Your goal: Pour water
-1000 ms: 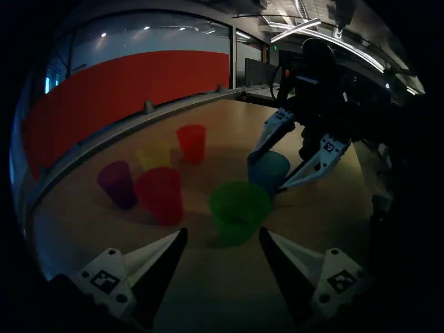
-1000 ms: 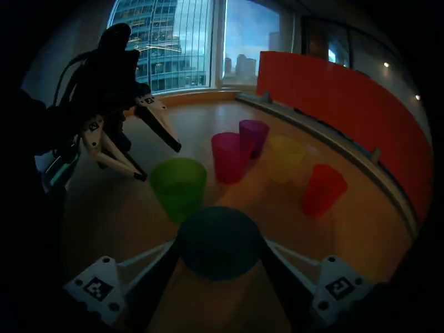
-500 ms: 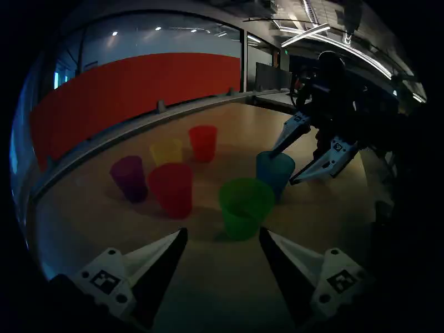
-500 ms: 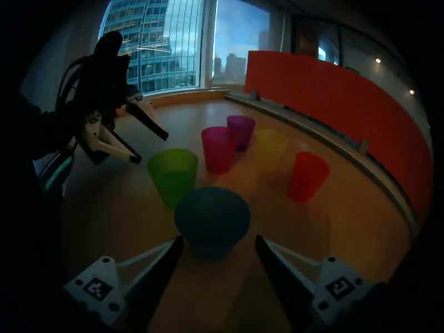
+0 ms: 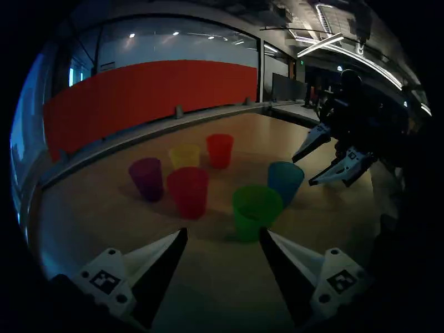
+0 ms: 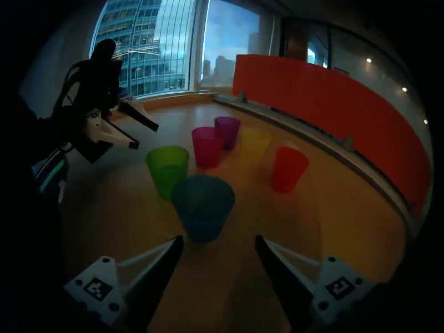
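Left gripper (image 5: 222, 233): jaws wide, nothing between them. Green cup (image 5: 256, 205) stands upright just ahead of the right-hand fingertip, off the centre line.

Right gripper (image 6: 218, 240): jaws wide, empty. Blue cup (image 6: 202, 208) is upright just ahead, roughly centred between the fingers, not touched.

Green and blue stand close together; I cannot tell whether they touch. Beyond them are the red cup (image 5: 189, 191), purple cup (image 5: 147, 177), yellow cup (image 5: 185, 156) and orange cup (image 5: 220, 150), bunched mid-desk (image 6: 333, 233).

Water: the light is too dim to tell which cup holds any.

Risks, as judged:
- The left jaws, closing from this offset, could catch the green rim on one side and tip it into the blue.
- The cups look light and tapered; a hard pinch may make one slip upward or buckle and slop.
- With the fill level unseen, a quick tilt could spill over the desk.
- Both grippers converging on neighbouring cups may clash.
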Tool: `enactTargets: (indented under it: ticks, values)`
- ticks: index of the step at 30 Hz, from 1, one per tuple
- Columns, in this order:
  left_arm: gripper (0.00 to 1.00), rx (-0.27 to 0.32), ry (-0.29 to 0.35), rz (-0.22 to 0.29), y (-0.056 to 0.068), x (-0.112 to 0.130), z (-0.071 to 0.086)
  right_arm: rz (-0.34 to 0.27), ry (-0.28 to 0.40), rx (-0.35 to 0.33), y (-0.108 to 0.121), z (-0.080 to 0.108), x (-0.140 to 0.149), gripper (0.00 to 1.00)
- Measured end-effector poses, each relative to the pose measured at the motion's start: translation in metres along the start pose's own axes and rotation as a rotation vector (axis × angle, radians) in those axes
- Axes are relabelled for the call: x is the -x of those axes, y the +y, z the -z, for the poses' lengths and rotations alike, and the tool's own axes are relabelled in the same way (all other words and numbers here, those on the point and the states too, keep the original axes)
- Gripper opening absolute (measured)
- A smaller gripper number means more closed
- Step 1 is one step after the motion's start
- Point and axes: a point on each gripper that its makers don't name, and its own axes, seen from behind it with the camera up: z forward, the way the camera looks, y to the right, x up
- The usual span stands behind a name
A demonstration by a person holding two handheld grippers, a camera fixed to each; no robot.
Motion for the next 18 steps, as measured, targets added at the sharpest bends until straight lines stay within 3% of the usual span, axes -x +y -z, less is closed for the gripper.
enactTargets:
  ticks: [9, 18]
  values:
    - [0.96, -0.08, 0.025, -0.019, -0.01, -0.004, 0.009, -0.039, 0.047, 0.067, 0.013, 0.017, -0.007, 1.0]
    - [0.96, -0.221, 0.105, -0.015, -0.039, -0.024, 0.025, -0.101, 0.134, 0.18, 0.039, 0.035, -0.026, 1.0]
